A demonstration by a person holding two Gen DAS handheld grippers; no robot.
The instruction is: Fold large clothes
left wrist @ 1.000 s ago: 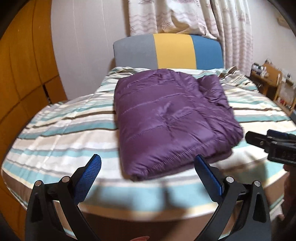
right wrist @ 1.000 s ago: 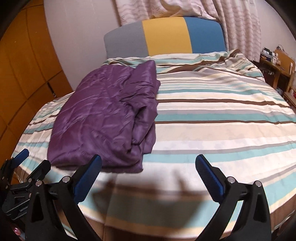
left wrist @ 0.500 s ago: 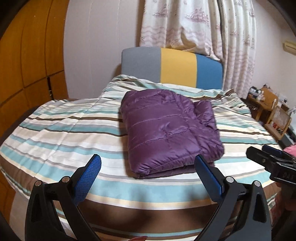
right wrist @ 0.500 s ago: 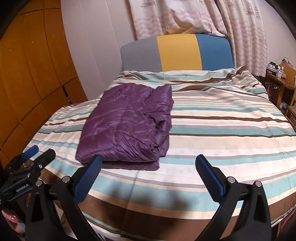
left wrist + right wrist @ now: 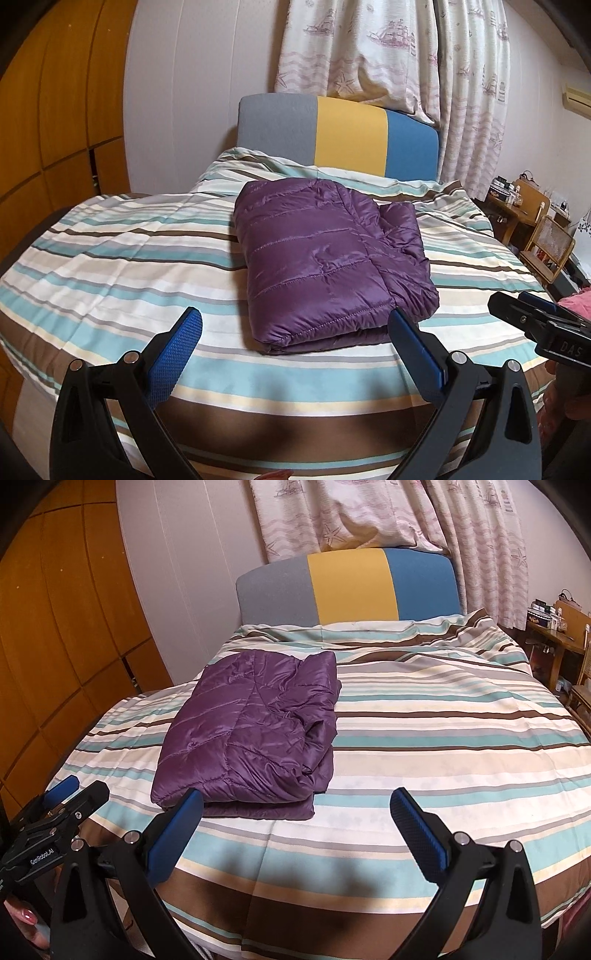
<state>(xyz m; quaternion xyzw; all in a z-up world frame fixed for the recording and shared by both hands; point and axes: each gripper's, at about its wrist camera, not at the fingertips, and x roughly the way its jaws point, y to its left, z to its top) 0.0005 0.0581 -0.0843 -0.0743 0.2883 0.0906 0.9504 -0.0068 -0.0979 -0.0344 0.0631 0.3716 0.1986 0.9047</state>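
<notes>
Lying folded on the striped bed [image 5: 122,258], the purple jacket [image 5: 325,258] forms a thick, roughly rectangular bundle. Its long axis runs from the foot edge toward the headboard [image 5: 340,144], so one short end faces the grippers and the other faces the gray, yellow and blue panels. Quilted stitch lines cross the top layer from side to side. In the left wrist view the jacket sits near the middle of the bed's width, with its near short end close to the foot edge. In the right wrist view the jacket [image 5: 255,731] lies toward the left side of the bed [image 5: 461,738], and the loose folded layers bunch along its right long edge, where an opening between layers shows.

Both tools hang clear of the bed's foot edge, touching nothing. The left gripper [image 5: 295,347] has its blue pads spread wide apart, with nothing between them; the jacket's near end shows in the gap but lies beyond the tips. The right gripper [image 5: 295,823] is likewise spread wide, empty, its left pad overlapping the jacket's near corner in the picture only. Each tool also shows at the edge of the other's view: the right gripper [image 5: 535,328] at the right edge, the left gripper [image 5: 55,819] at the lower left.

A curtain [image 5: 391,55] hangs behind the headboard, and a wooden wardrobe [image 5: 55,627] stands along the left side.
</notes>
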